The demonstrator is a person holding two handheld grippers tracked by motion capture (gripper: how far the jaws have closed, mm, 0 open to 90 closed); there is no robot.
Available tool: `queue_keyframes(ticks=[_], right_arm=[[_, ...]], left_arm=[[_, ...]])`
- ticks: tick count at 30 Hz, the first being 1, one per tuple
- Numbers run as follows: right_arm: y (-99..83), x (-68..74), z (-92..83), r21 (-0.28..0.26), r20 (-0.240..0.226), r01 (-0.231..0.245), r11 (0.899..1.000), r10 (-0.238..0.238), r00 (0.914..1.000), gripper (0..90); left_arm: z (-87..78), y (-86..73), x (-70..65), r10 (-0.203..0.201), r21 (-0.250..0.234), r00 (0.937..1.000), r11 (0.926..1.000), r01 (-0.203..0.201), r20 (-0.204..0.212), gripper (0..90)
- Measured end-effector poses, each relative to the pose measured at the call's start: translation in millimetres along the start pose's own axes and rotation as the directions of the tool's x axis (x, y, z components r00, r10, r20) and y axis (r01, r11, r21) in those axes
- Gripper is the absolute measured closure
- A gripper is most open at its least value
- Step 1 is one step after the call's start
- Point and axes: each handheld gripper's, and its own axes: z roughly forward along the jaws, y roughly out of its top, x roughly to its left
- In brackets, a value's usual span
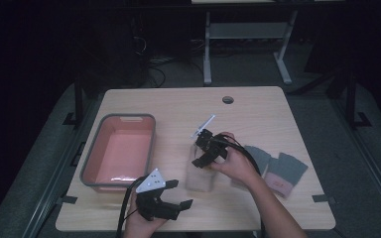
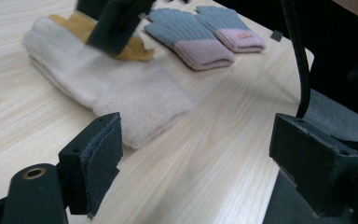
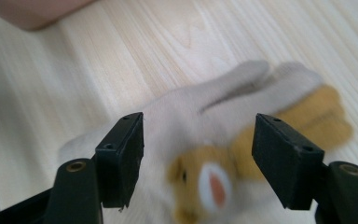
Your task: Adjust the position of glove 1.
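The wooden table is seen from above, with a pink bin at nine o'clock. A cream glove with yellow patches lies at centre, and a grey glove pair at three o'clock. Over the cream glove, the right gripper is held with jaws apart, nothing clamped. At six o'clock, the left gripper is held wide apart, empty.

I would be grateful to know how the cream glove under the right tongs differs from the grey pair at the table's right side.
The cream glove is fuzzy with yellow-orange patches, while the grey gloves are ribbed knit with pink cuffs. The cream glove lies alone between the open right tongs; the grey gloves lie side by side as a pair, untouched. All lie flat on the wooden table.
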Motion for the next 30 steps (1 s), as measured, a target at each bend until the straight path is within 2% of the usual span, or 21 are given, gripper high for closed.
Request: queue_keyframes(ticks=[3, 7, 10, 12, 15, 19, 21, 22, 24, 25, 26, 28, 30], right_arm=[[-12.1, -1.0, -13.3, -0.044, -0.004, -0.072, 0.996, 0.072, 0.9974, 32.4], [-29.4, -2.2, -23.3, -0.088, -0.023, -0.16, 0.983, 0.158, 0.9871, 32.4], [-40.8, 0.1, -24.4, -0.101, -0.014, -0.205, 0.974, 0.204, 0.9788, 32.1], [-48.0, 1.6, -22.6, -0.105, -0.016, -0.234, 0.966, 0.234, 0.9721, 32.0], [-57.5, 2.6, -18.5, -0.109, -0.019, -0.27, 0.956, 0.27, 0.9627, 31.3], [-69.6, -0.2, -13.2, -0.13, -0.051, -0.341, 0.931, 0.337, 0.9401, 31.3], [-75.0, -1.9, -11.4, -0.145, -0.074, -0.376, 0.915, 0.369, 0.9264, 31.3], [-77.4, -2.7, -10.8, -0.151, -0.086, -0.397, 0.905, 0.388, 0.9176, 31.3], [-81.8, -3.8, -8.8, -0.16, -0.1, -0.419, 0.894, 0.408, 0.9076, 31.3], [-83.6, -3.9, -7.8, -0.161, -0.102, -0.424, 0.891, 0.412, 0.9053, 31.3], [-85.7, -3.6, -6.2, -0.163, -0.108, -0.439, 0.883, 0.426, 0.8981, 31.4], [-88.5, -4.2, -3.4, -0.166, -0.132, -0.458, 0.874, 0.44, 0.8881, 31.9], [-90.2, -4.1, -0.8, -0.162, -0.155, -0.486, 0.859, 0.464, 0.872, 32.5]], left_arm=[[1.7, 4.1, 2.3, -0.02, 0.005, 0.9997, 0.9998, 0.02, -0.011, 17.3], [8.8, 11.0, 8.1, -0.06, 0.034, 0.9979, 0.9976, 0.06, -0.026, 17.5], [16.8, 14.4, 15.8, -0.141, 0.048, 0.9899, 0.9887, 0.142, -0.011, 17.5], [21.4, 16.3, 22.6, -0.181, 0.064, 0.9834, 0.9815, 0.18, 0.011, 18.8], [26.8, 18.2, 30.2, -0.205, 0.078, 0.9788, 0.9759, 0.204, 0.001, 21.8], [32.3, 20.4, 37.6, -0.247, 0.096, 0.9689, 0.9641, 0.247, -0.019, 22.9], [35.8, 21.2, 40.8, -0.268, 0.111, 0.9627, 0.9563, 0.27, -0.035, 23.6], [35.8, 21.2, 40.8, -0.268, 0.111, 0.9627, 0.9563, 0.27, -0.035, 24.3], [40.9, 22.0, 44.3, -0.293, 0.127, 0.9548, 0.9464, 0.297, -0.049, 24.8], [42.7, 22.3, 45.5, -0.303, 0.13, 0.9515, 0.9426, 0.308, -0.051, 26.9], [42.7, 22.3, 45.5, -0.303, 0.13, 0.9515, 0.9426, 0.308, -0.051, 29.6], [46.6, 22.4, 49.5, -0.326, 0.15, 0.9441, 0.9321, 0.33, -0.05, 31.1], [48.9, 21.7, 52.4, -0.34, 0.16, 0.9387, 0.925, 0.345, -0.054, 35.1]])
